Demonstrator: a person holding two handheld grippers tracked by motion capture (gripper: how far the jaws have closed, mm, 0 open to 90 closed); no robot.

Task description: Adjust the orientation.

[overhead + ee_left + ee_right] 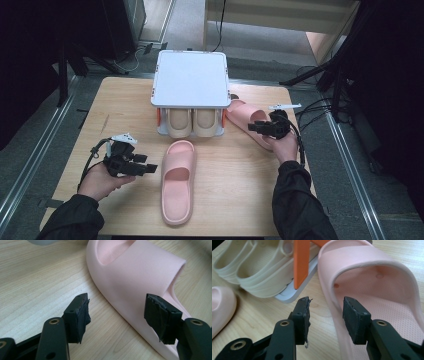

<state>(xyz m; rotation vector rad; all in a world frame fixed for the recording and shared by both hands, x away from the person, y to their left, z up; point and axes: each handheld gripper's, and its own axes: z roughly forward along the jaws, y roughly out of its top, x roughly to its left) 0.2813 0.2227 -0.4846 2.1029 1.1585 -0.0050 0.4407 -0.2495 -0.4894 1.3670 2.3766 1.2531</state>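
A pink slipper lies lengthwise in the middle of the wooden table. My left gripper is just to its left, open, jaws pointing at its side. In the left gripper view the gripper stands wide with the slipper's strap and rim ahead, untouched by the pads. A second pink slipper lies at the right of the rack. My right gripper is over its near edge, open. In the right gripper view the gripper straddles the side rim of that slipper without pressing it.
A white-topped rack stands at the table's far middle with a cream pair of slippers on its lower shelf. Its orange post and the cream slippers are close to my right gripper. The table's right edge is near the right hand.
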